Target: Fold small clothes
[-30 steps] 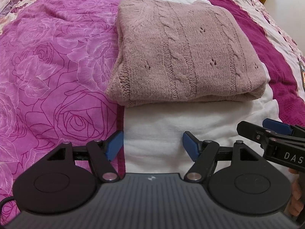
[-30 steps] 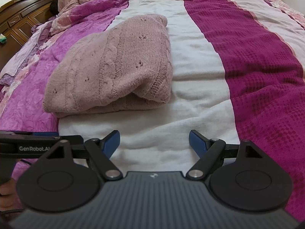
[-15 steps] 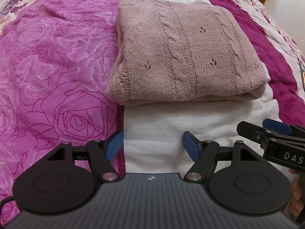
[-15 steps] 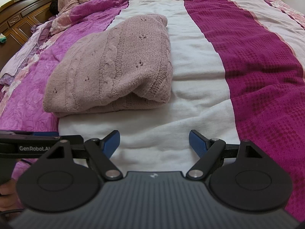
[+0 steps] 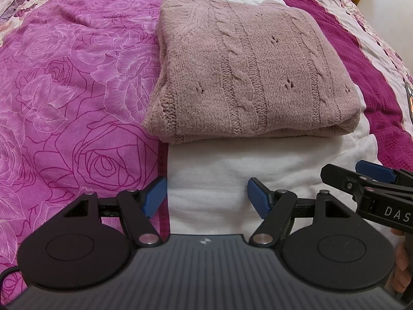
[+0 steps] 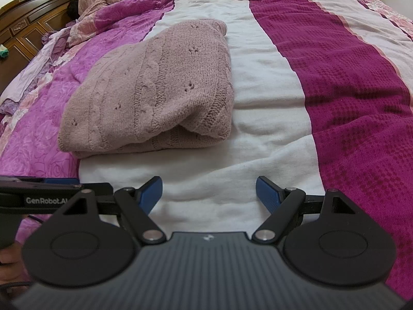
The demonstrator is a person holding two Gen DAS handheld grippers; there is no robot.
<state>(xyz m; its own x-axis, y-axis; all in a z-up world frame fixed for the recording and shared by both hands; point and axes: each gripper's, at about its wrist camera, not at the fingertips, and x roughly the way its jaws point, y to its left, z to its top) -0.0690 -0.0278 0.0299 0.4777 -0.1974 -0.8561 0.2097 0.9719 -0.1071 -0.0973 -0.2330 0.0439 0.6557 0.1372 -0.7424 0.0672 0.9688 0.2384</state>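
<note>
Striped bedspread; folded sweater ahead; left tongs, right tongs spread, empty.

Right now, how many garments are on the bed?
1. A folded pink knit sweater lies on the bedspread, ahead of both open grippers. More could lie outside the views.

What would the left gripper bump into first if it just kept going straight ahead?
Probably the folded dusty-pink cable-knit sweater. The open left gripper points over a white strip of the bedspread toward the sweater's near folded edge. If it is angled downward, it might brush the bedspread first; depth is unclear.
</note>
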